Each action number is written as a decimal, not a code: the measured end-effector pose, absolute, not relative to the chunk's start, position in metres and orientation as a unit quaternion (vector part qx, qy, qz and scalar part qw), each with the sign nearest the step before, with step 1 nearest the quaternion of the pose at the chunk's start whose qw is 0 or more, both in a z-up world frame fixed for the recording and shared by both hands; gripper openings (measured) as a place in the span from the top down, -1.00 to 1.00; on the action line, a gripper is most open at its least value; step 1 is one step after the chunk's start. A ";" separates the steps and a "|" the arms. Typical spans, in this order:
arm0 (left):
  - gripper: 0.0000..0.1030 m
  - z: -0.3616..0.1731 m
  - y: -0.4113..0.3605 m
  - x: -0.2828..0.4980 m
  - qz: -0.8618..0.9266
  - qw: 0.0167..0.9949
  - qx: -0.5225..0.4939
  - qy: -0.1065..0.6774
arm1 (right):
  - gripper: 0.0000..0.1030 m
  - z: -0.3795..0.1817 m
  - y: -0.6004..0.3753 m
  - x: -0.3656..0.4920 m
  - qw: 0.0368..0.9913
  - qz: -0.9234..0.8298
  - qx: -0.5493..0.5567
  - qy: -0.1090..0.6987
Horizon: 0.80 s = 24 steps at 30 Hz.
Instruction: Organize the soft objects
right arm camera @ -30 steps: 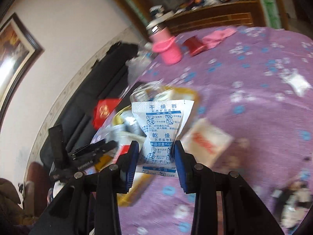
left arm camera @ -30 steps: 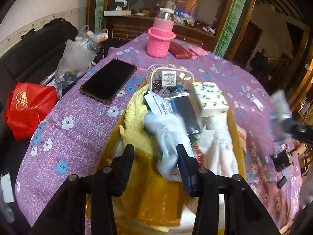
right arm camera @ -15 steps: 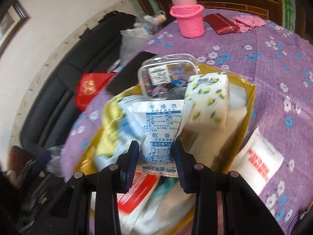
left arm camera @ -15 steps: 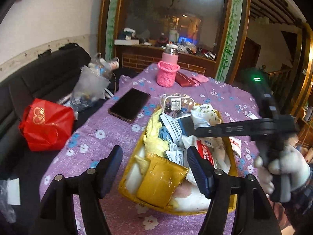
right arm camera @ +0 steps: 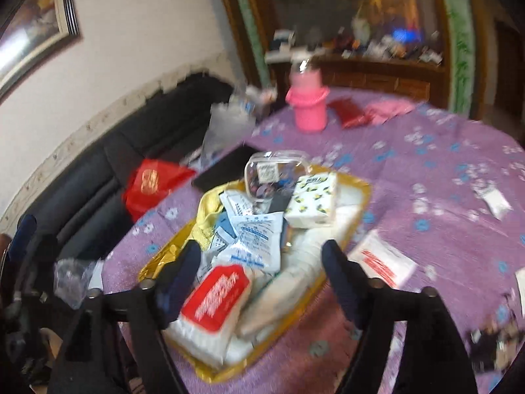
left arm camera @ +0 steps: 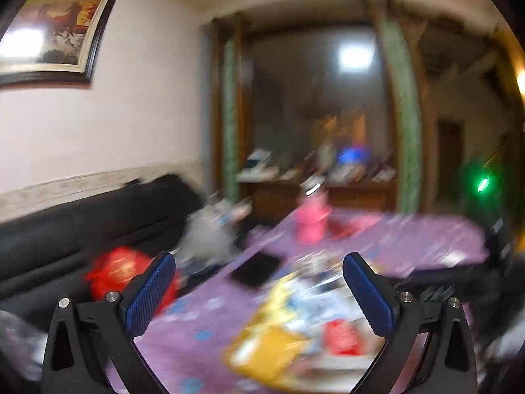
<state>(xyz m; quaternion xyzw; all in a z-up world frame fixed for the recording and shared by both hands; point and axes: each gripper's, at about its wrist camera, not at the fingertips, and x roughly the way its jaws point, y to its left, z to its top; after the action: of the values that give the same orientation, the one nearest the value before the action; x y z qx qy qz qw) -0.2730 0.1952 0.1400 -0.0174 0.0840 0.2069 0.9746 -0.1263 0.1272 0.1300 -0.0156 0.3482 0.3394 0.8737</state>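
- Right wrist view: right gripper (right arm camera: pixel 261 262) over gold tray (right arm camera: pixel 356 182), jaws opening, empty; desiccant sachet (right arm camera: pixel 259 241) lies in tray
- Left gripper (left arm camera: pixel 259 290) jaws opening wide, empty

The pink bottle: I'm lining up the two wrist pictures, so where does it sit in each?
Left wrist: the pink bottle stands just right of centre, blurred, at the far end of the purple tablecloth.
Right wrist: the pink bottle is upper centre, beyond the gold tray.
Shared landmark: the red bag on the black sofa, left of the table.
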 end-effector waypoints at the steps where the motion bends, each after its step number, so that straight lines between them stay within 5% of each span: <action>1: -0.99 0.139 0.189 -0.273 0.183 0.980 -0.024 0.078 | -0.54 0.129 0.116 -0.135 0.879 0.333 -0.005 0.340; 4: -1.00 0.131 0.172 -0.247 0.107 0.981 -0.017 0.160 | -0.51 0.122 0.094 -0.146 0.888 0.305 0.017 0.344; 14: -1.00 0.121 0.151 -0.232 0.180 0.958 -0.009 0.224 | -0.52 0.087 0.044 -0.150 0.886 0.264 0.054 0.376; 24: -1.00 0.106 0.145 -0.225 0.165 0.948 -0.030 0.270 | -0.60 0.076 0.066 -0.175 0.897 0.248 -0.040 0.363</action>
<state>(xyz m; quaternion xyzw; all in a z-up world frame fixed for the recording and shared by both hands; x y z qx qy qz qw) -0.2245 0.1449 0.1060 -0.0303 0.2702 0.1647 0.9481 -0.1748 0.0656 0.0760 -0.0401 0.3625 0.2484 0.8974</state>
